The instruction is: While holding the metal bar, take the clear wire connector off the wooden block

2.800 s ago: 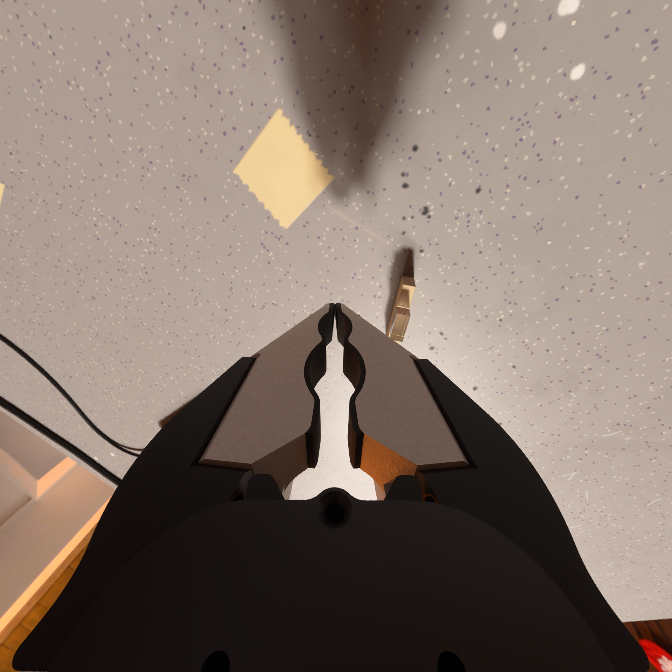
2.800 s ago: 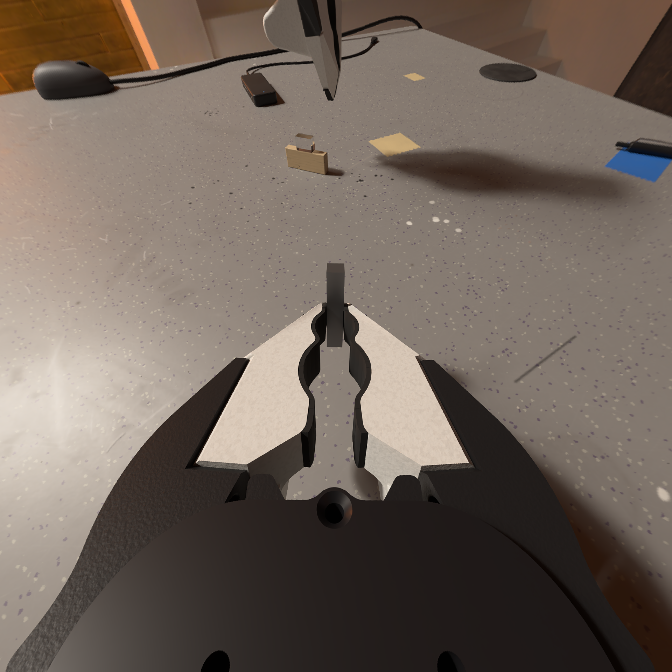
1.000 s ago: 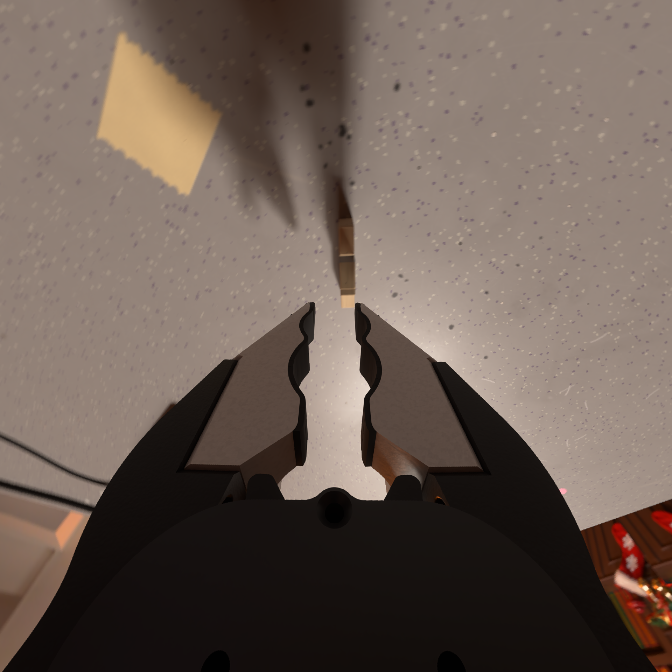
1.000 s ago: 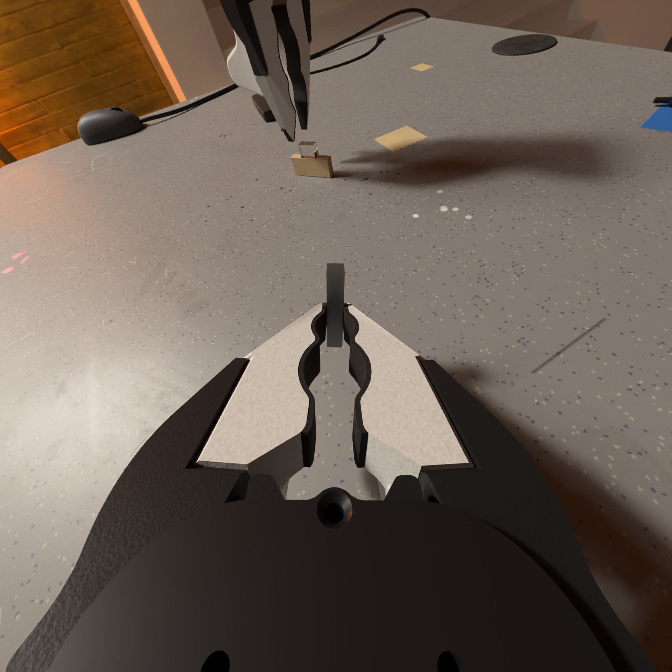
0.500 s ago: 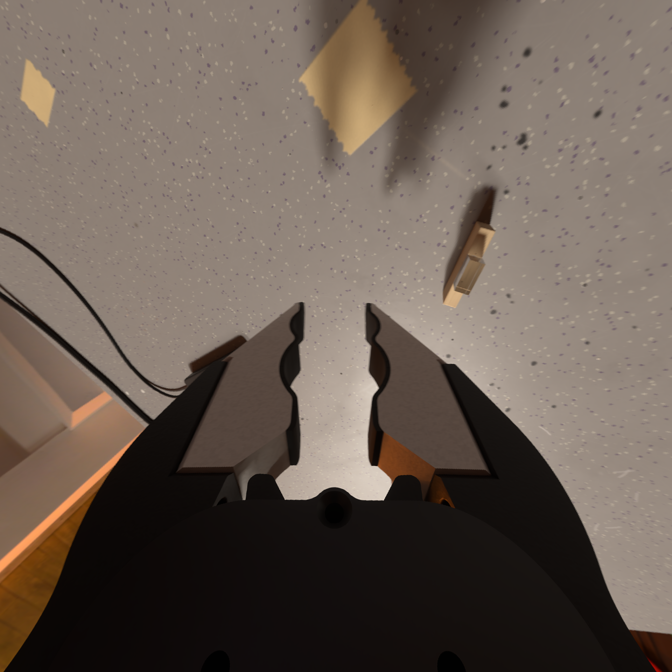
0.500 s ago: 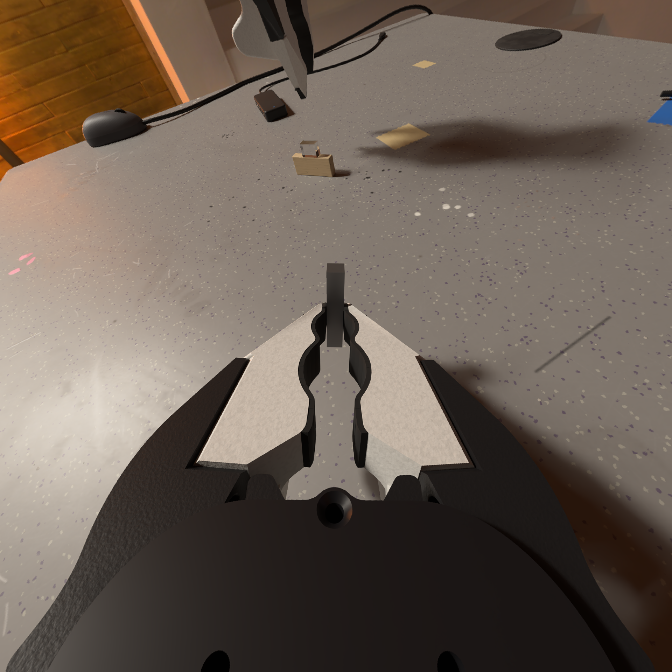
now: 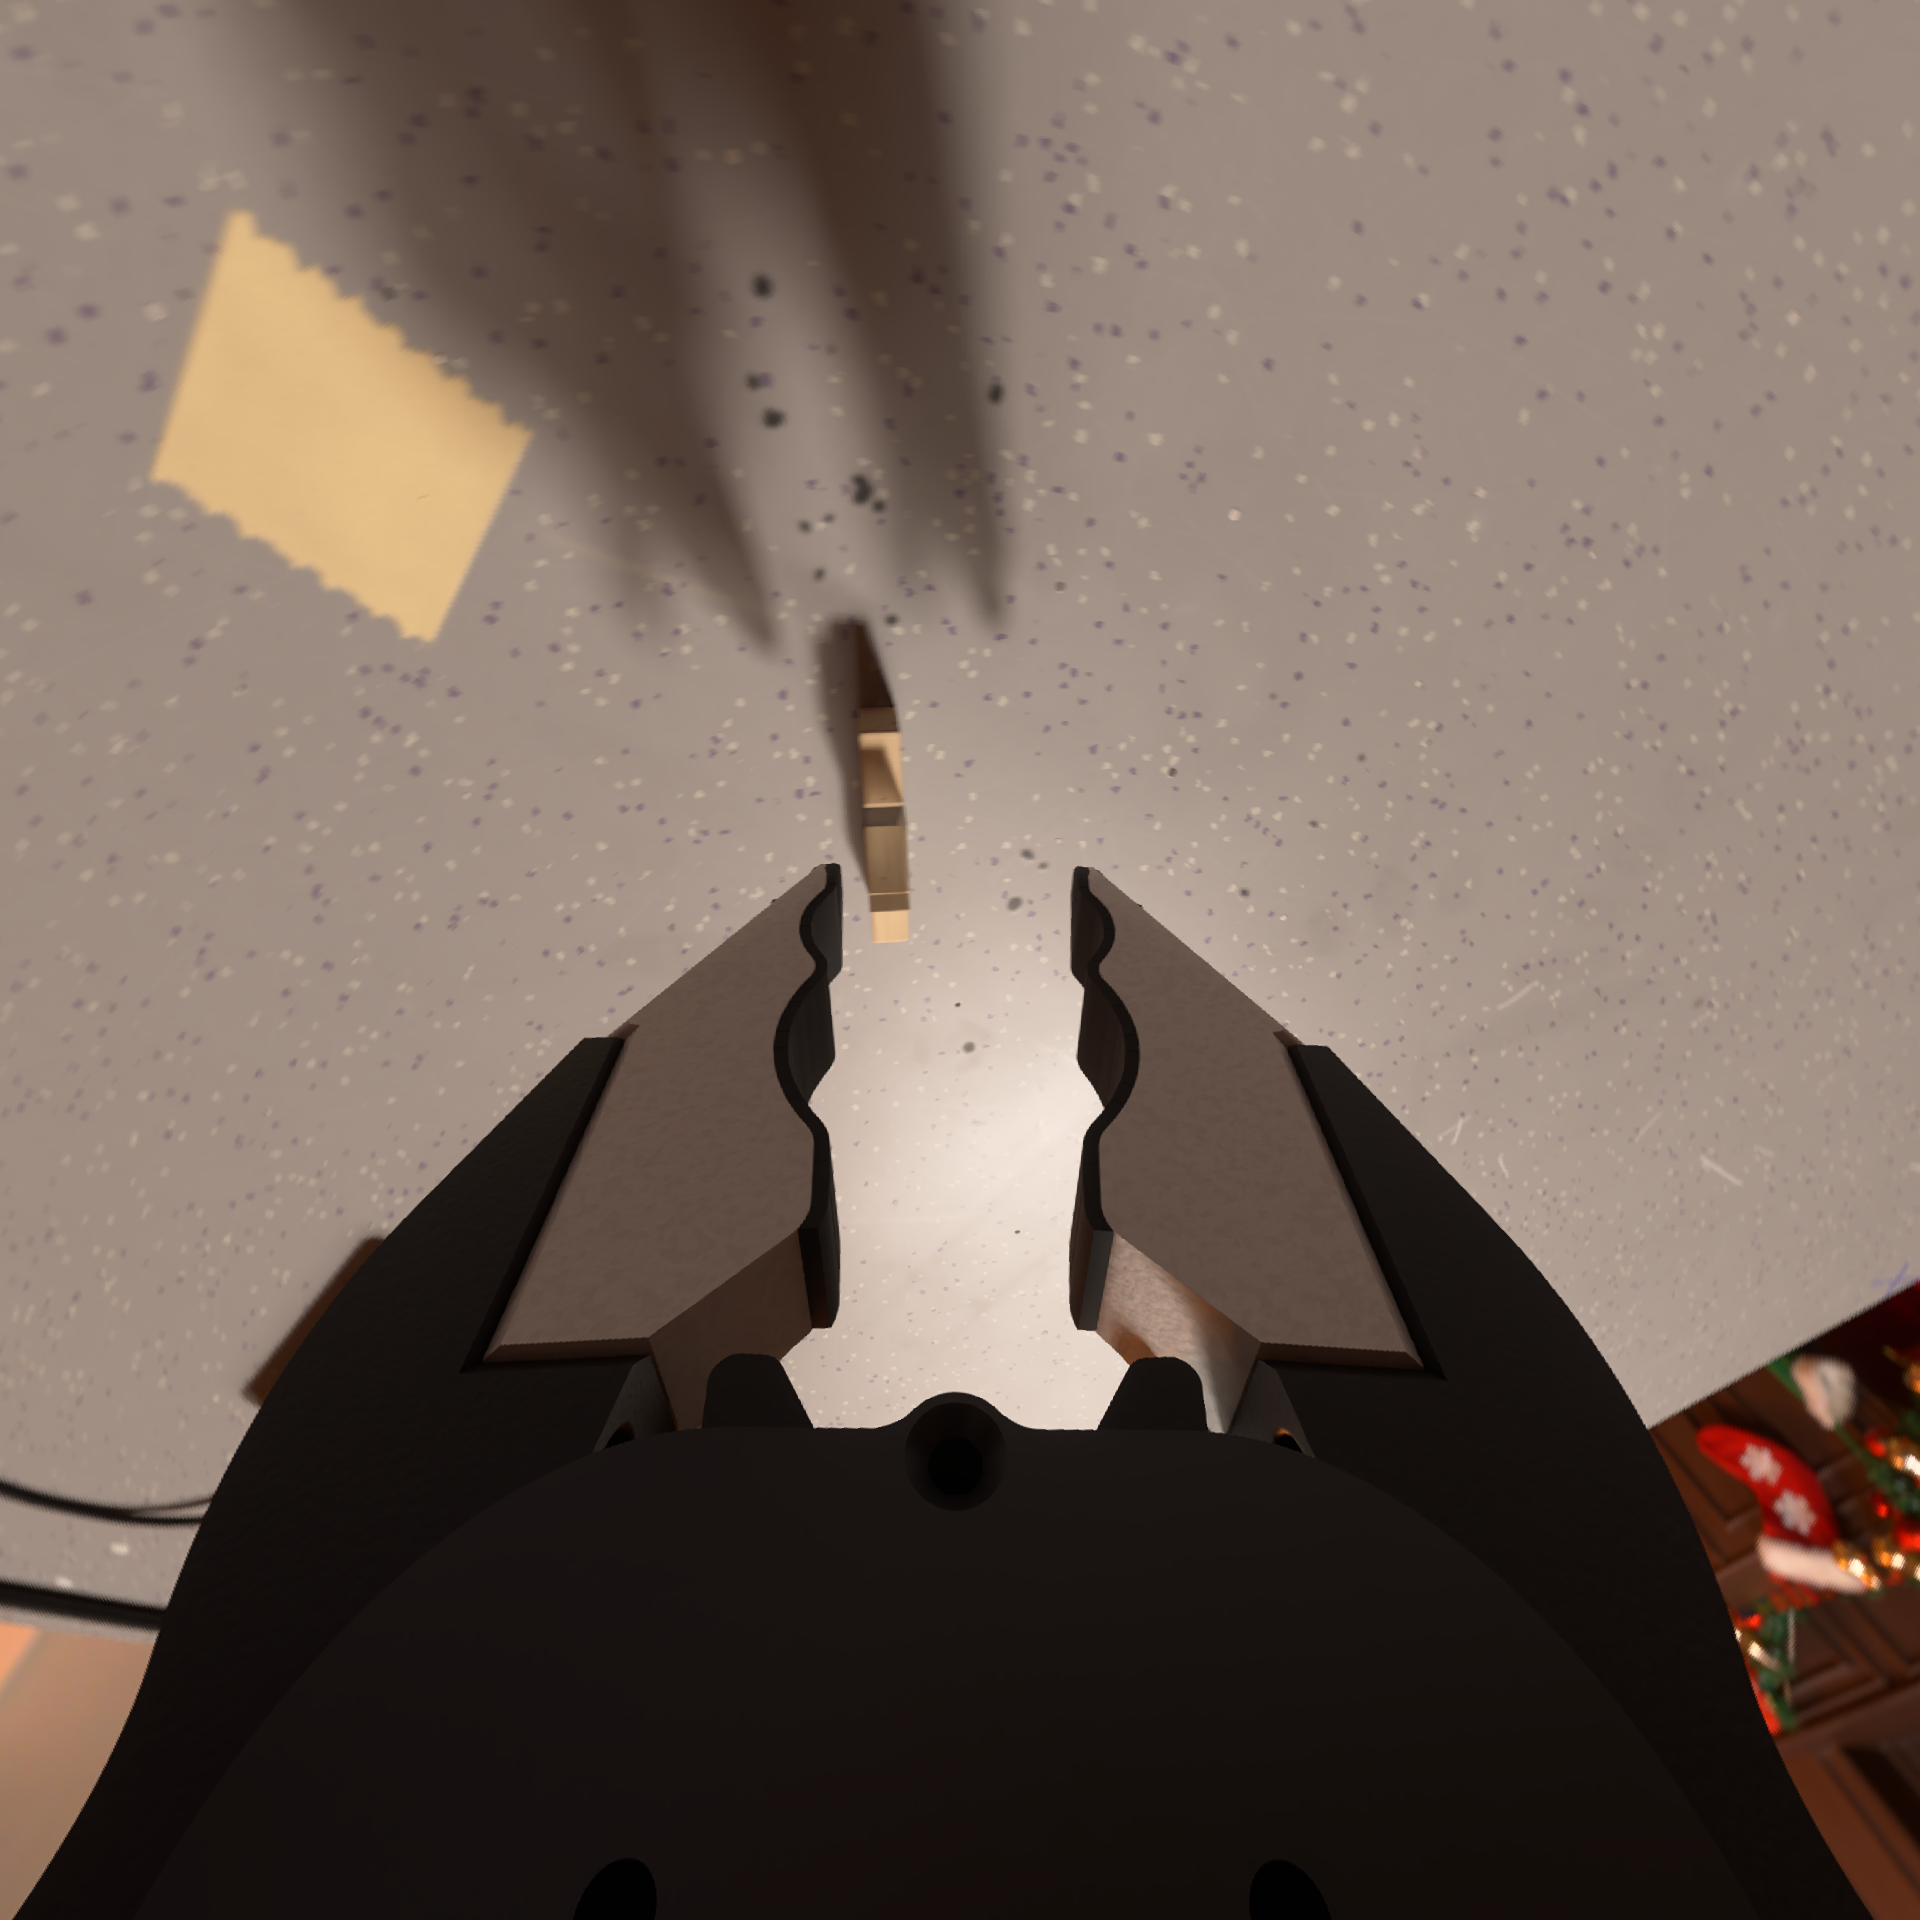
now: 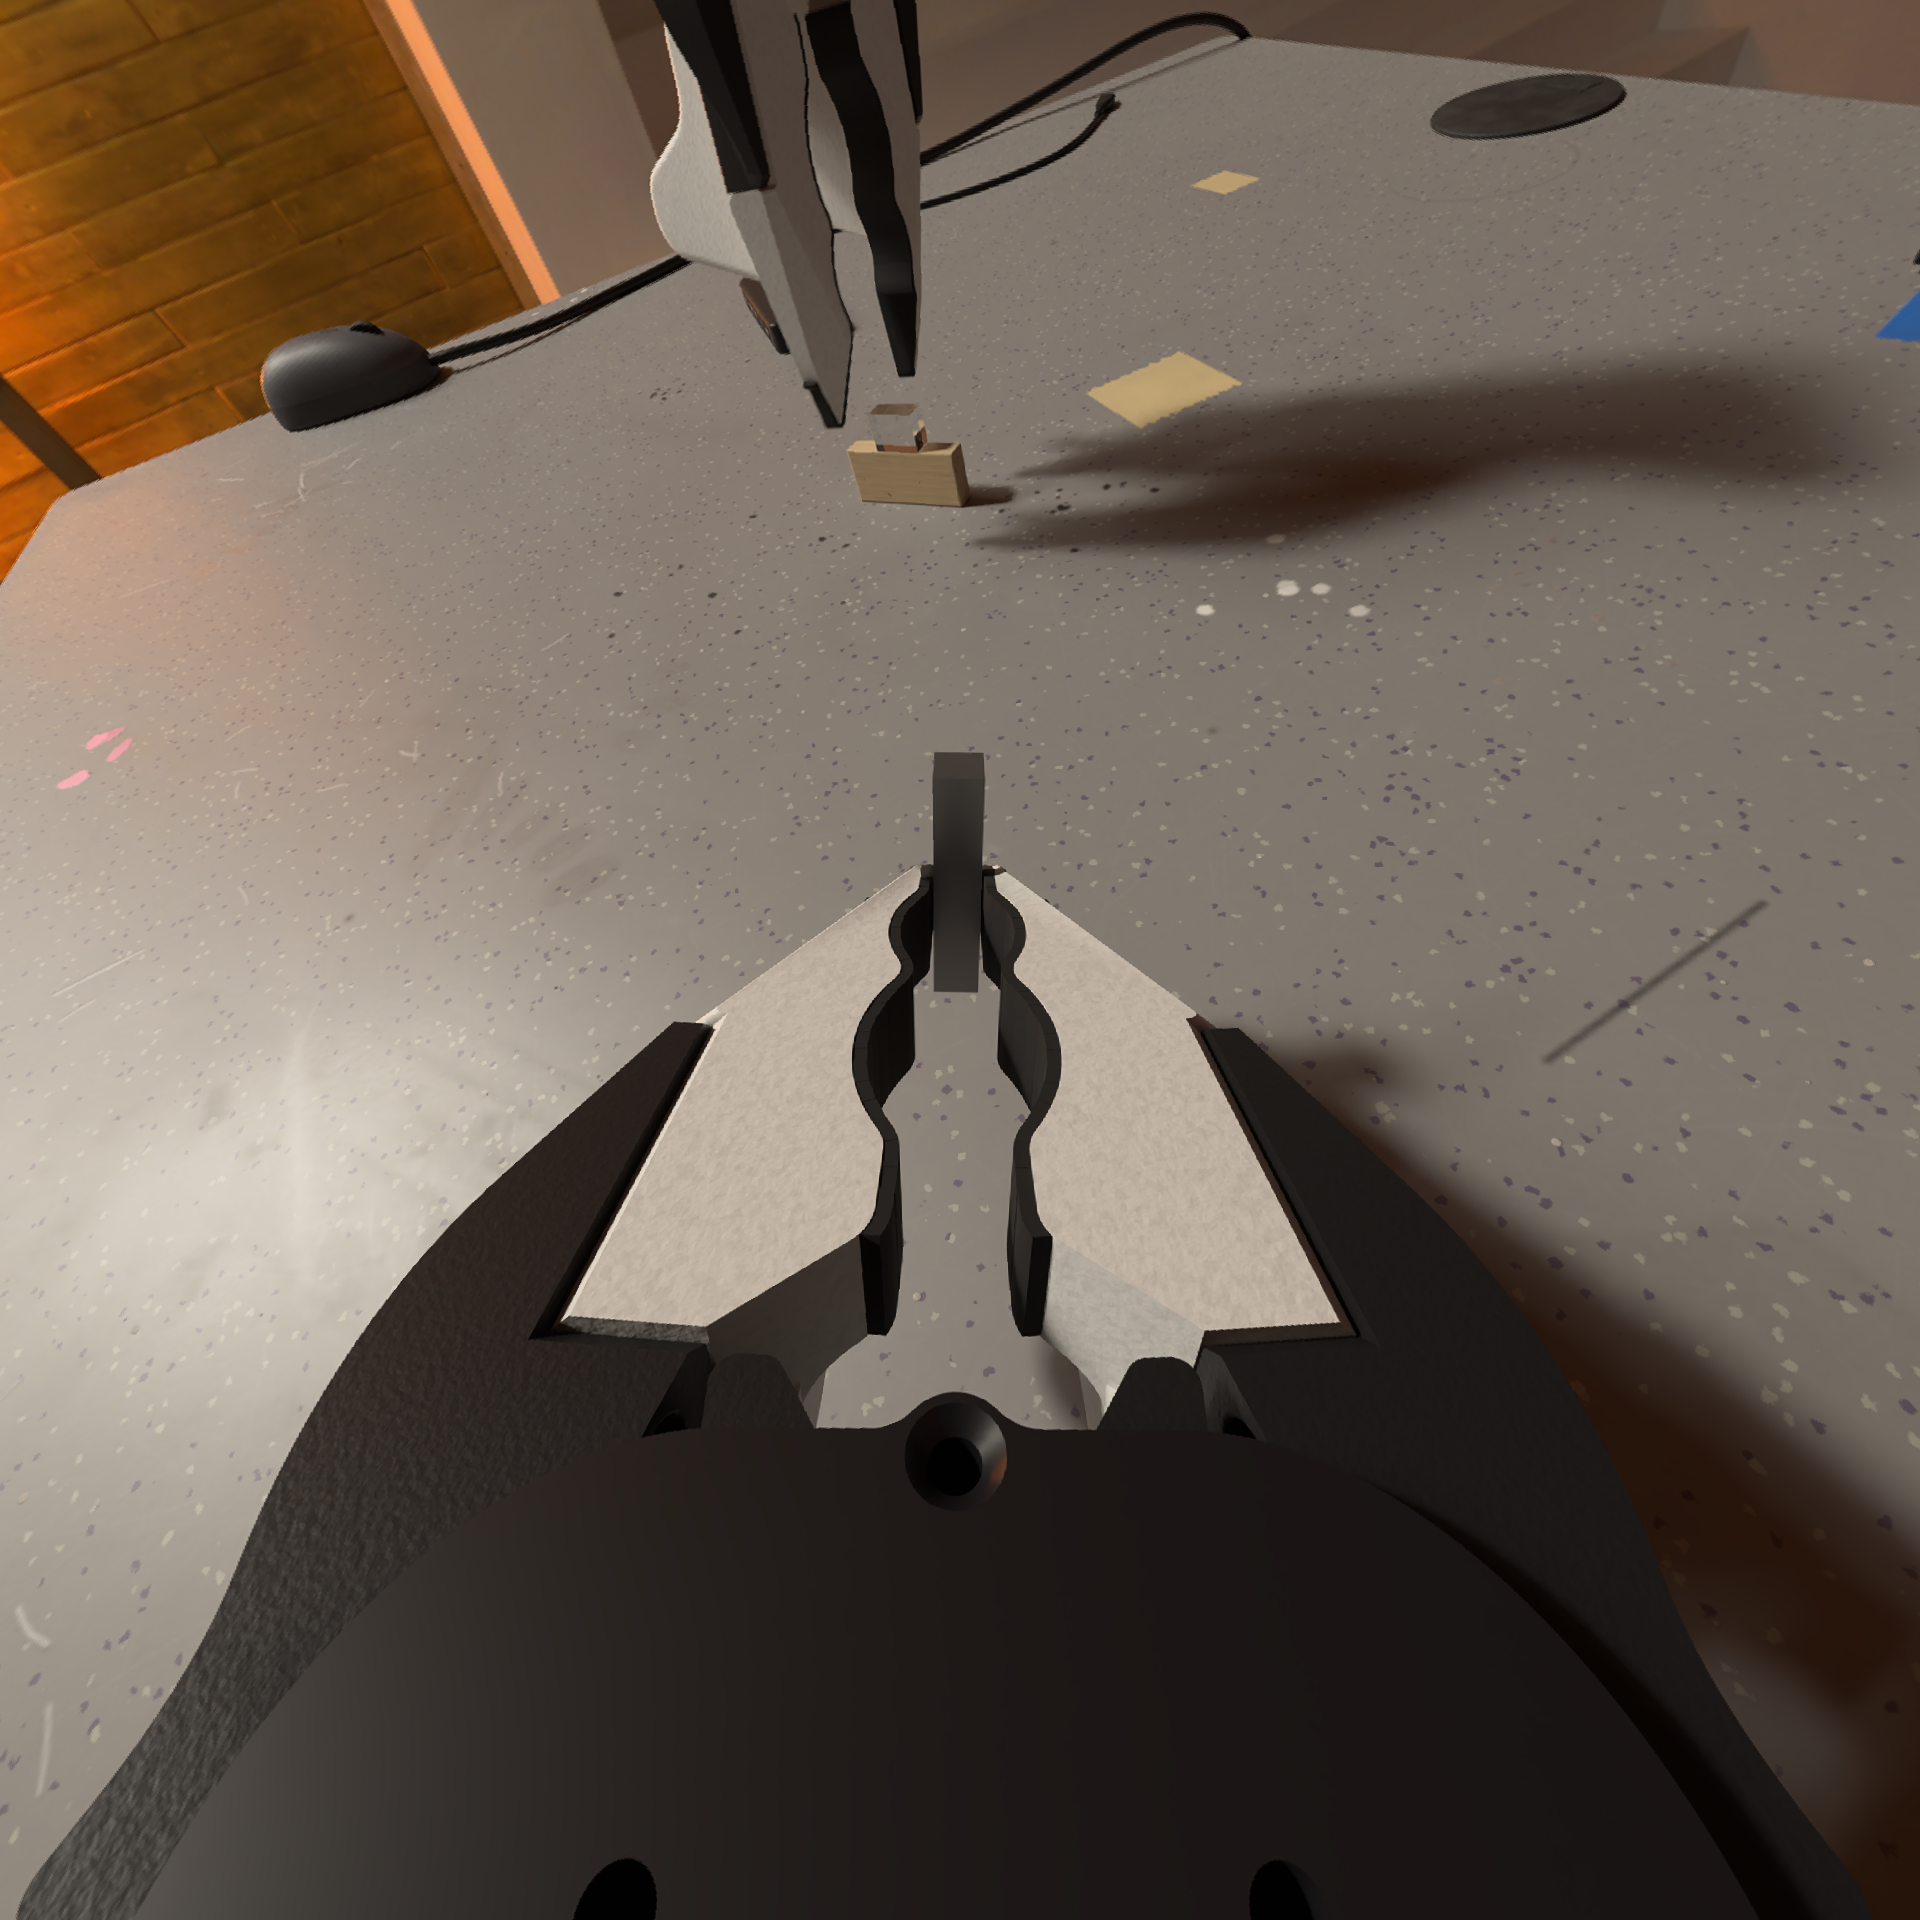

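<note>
Right gripper (image 8: 957,883) clamped tight on the metal bar (image 8: 957,831) – dark flat bar pinched at the fingertips, sticking up and forward past them, above the speckled grey table (image 8: 416,935). Left gripper (image 7: 951,883) jaws spread wide, nothing between them, pointing down at the table; in the right wrist view it hangs fingers-down (image 8: 862,364) just above the wooden block (image 8: 906,473), not touching. The clear wire connector (image 8: 897,426) sits in the slot on top of the block, upright, poking above the rim – in the left wrist view the block (image 7: 881,810) shows just past the left finger tip, connector hard to make out there. Tan square patch (image 8: 1164,388) lies right of the block, black mouse (image 8: 343,374) with cable far left, black disc (image 8: 1527,104) at far edge.
</note>
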Motion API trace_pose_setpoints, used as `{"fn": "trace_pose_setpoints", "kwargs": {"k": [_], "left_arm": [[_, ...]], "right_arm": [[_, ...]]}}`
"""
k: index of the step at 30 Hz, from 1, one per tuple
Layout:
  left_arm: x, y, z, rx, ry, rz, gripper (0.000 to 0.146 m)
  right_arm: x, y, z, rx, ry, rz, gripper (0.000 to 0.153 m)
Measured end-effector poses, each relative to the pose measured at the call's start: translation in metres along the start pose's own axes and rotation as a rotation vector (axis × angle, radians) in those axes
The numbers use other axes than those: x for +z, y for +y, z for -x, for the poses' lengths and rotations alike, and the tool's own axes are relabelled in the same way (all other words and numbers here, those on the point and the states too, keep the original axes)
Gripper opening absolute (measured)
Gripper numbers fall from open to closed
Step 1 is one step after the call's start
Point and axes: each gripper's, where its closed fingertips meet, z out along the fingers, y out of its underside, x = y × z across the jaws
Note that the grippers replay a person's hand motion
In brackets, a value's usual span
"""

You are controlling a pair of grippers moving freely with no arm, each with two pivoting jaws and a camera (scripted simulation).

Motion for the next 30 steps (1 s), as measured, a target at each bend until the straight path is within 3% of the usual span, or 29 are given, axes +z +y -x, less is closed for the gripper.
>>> {"fn": "trace_pose_setpoints", "kwargs": {"k": [4, 7, 9, 12, 30], "left_arm": [[0.005, 0.001, -0.002, 0.023, 0.008, 0.026, 0.051], [0.01, 0.001, 0.006, -0.008, -0.033, 0.062, 0.046], [0.014, 0.004, 0.01, -0.009, -0.045, 0.096, 0.038], [0.016, 0.014, 0.016, -0.03, -0.062, 0.154, 0.008], [-0.012, 0.031, 0.044, -0.192, -0.173, 0.065, 0.008]], "right_arm": [[0.0, 0.0, 0.0, 0.002, -0.005, 0.001, 0.008], [0.0, 0.001, 0.001, 0.002, -0.009, 0.004, 0.008], [0.0, 0.001, 0.001, -0.001, -0.01, 0.005, 0.008], [0.0, 0.001, 0.002, -0.001, -0.015, 0.006, 0.008], [0.001, 0.002, 0.005, -0.002, -0.029, 0.015, 0.008]]}}
